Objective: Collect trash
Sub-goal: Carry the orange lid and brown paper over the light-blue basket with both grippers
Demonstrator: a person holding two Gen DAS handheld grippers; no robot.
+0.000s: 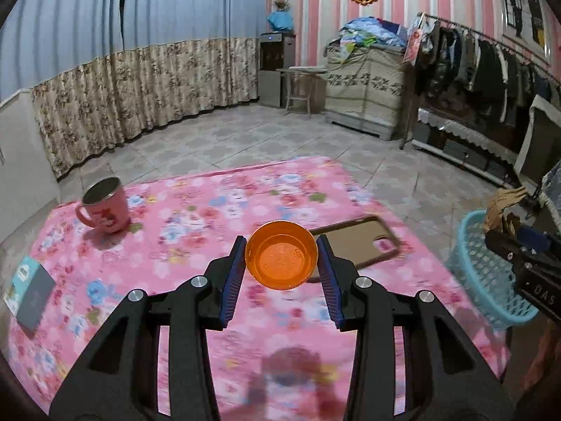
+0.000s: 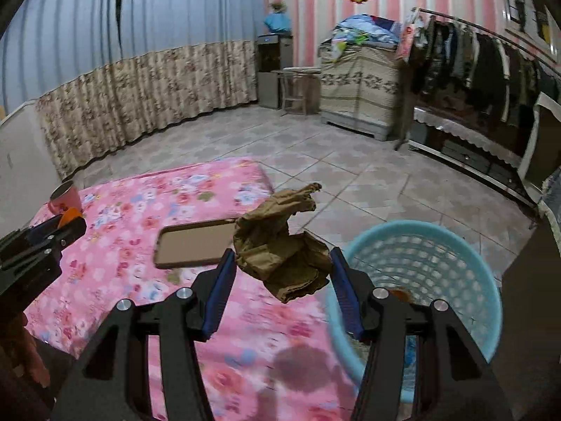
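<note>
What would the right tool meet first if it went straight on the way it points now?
Probably the tiled floor. The right tool, holding crumpled paper, points past the table corner, with the basket to its right. Depth is unclear.

1. My left gripper (image 1: 281,253) is raised off the surface, its blue-padded fingers (image 1: 234,270) pressed against the sides of an orange cap (image 1: 280,254).
2. My right gripper (image 2: 282,263) hangs off to the right, jaws clamped on crumpled brown paper (image 2: 280,245).
</note>
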